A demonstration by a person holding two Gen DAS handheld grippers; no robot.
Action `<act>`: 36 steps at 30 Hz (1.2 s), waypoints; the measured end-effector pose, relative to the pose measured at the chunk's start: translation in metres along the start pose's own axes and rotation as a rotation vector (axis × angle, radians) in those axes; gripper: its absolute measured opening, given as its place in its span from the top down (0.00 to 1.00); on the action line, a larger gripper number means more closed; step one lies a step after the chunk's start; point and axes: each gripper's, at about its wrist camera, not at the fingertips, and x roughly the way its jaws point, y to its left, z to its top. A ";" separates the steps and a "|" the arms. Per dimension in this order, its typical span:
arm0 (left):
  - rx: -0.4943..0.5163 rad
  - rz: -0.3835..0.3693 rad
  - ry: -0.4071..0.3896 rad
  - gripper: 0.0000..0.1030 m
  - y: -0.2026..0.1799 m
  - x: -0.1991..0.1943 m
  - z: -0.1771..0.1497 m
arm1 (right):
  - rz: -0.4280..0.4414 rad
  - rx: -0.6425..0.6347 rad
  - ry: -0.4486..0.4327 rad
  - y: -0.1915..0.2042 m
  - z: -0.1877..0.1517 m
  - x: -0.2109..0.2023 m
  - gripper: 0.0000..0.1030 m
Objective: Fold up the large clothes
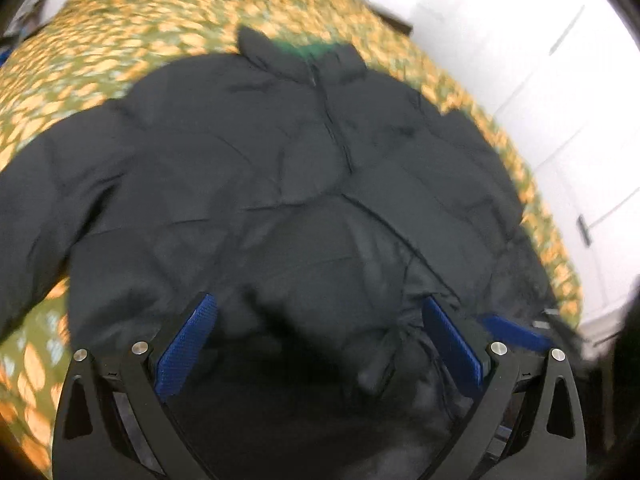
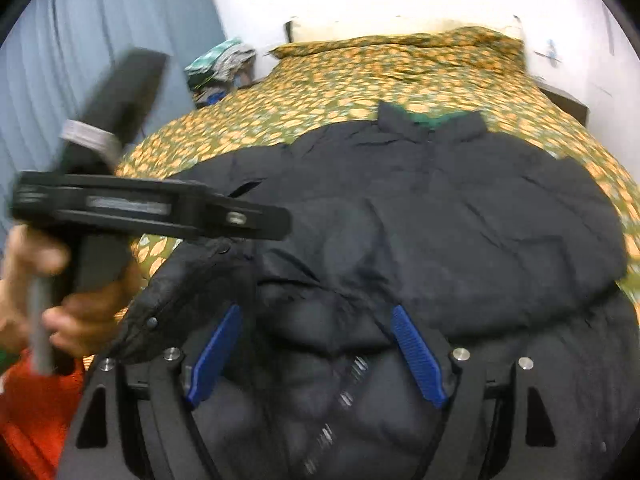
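Black puffer jacket (image 1: pixel 280 168) lies front-up across the bed (image 1: pixel 120 32), its hem nearest both tools. Left tool (image 1: pixel 320 344) and right tool (image 2: pixel 320 352) hover spread, pinching nothing; each should bite deep into the padded hem, well apart, so the fold lifts evenly.

A: Left gripper (image 1: pixel 320 340)?
B: Jaws spread wide, angled downward, nothing between the pads.
A: Right gripper (image 2: pixel 318 354)?
B: Jaws likewise apart, unloaded; the left hand (image 2: pixel 76 316) grasps its gripper's handle.
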 end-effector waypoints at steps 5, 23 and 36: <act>0.003 0.077 0.059 0.82 -0.016 0.028 0.015 | -0.057 0.051 -0.020 -0.026 -0.015 -0.036 0.22; 0.056 0.417 -0.122 0.87 0.073 0.030 0.117 | -0.208 0.308 -0.050 -0.230 0.102 -0.012 0.34; 0.048 0.418 -0.102 0.84 0.083 0.063 0.085 | -0.248 0.269 0.212 -0.259 0.108 0.134 0.44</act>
